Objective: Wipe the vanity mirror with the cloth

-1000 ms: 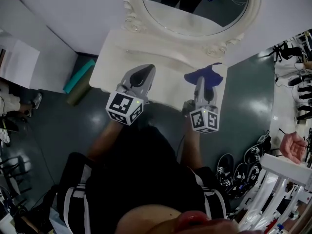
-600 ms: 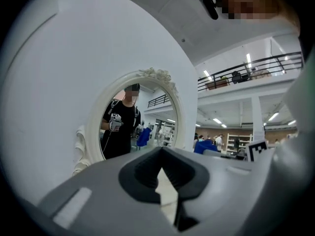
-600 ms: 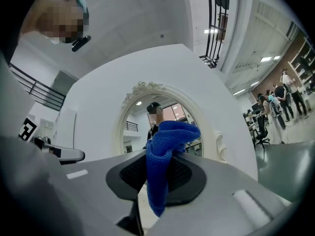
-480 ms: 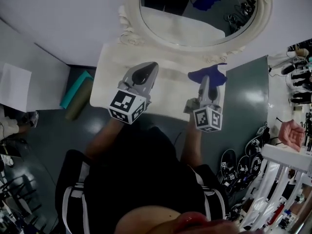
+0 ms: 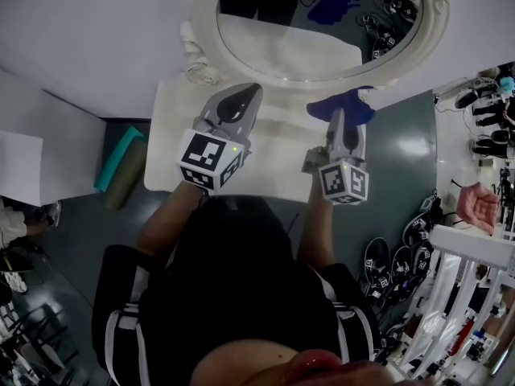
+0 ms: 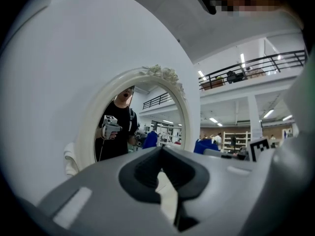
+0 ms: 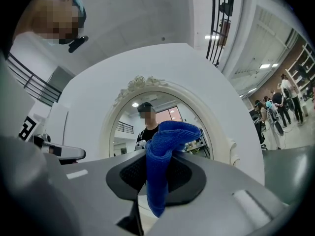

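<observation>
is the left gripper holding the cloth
No, the left gripper has nothing between its jaws; the blue cloth is clamped in the right gripper.

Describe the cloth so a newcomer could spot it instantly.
Find the oval white-framed mirror above the white table. Below its right edge, the right hand-held gripper pinches the cloth. It is the only deep blue thing over that pale table.

You had your left claw [image 5: 241, 96] and right claw [image 5: 339, 117] side by side above the counter [image 5: 278, 155]. The cloth [image 5: 352, 103] sat between the right claw's jaws, and the mirror [image 5: 310, 30] stood behind the counter.
</observation>
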